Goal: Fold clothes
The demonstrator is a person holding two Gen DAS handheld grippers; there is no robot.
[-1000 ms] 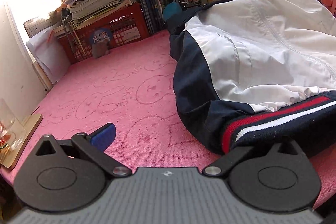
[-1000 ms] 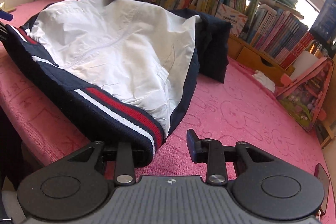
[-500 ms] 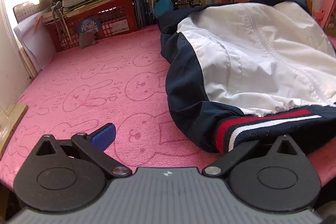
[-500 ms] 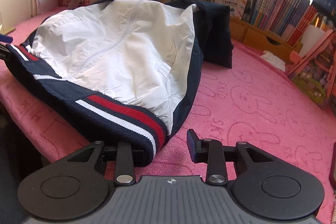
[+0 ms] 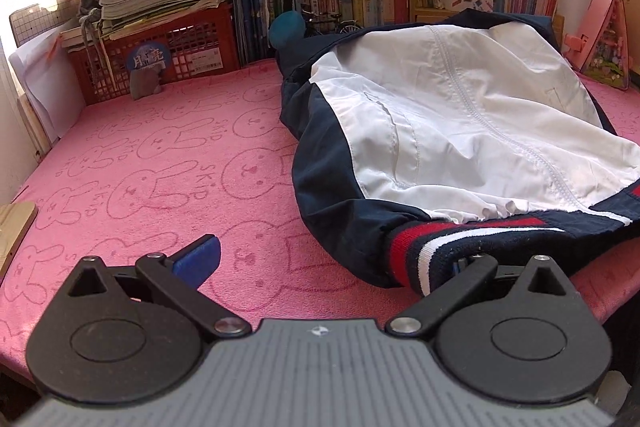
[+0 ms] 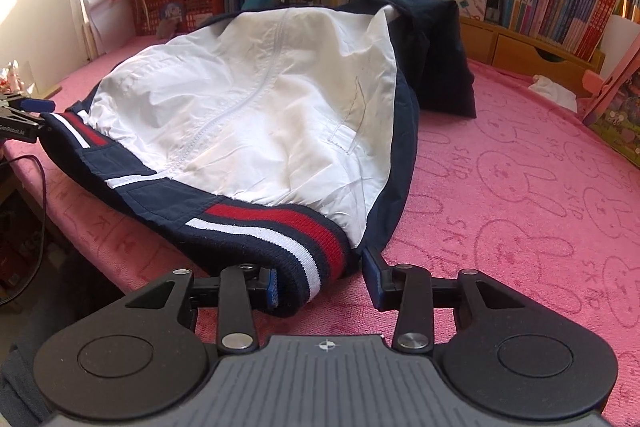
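One jacket (image 5: 460, 131), smooth white cloth with navy side panels and a ribbed hem striped red and white, lies on the pink terry worktop (image 5: 160, 163). The left hand-held gripper (image 5: 336, 259) is spread wide at the hem's left corner, gripping nothing. The right hand-held gripper (image 6: 320, 281) brackets the hem's right corner, jaws apart, not pinching.

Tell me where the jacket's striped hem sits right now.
The striped hem lies along the near edge of the pink towel, its ends reaching the left gripper and right gripper, both open.
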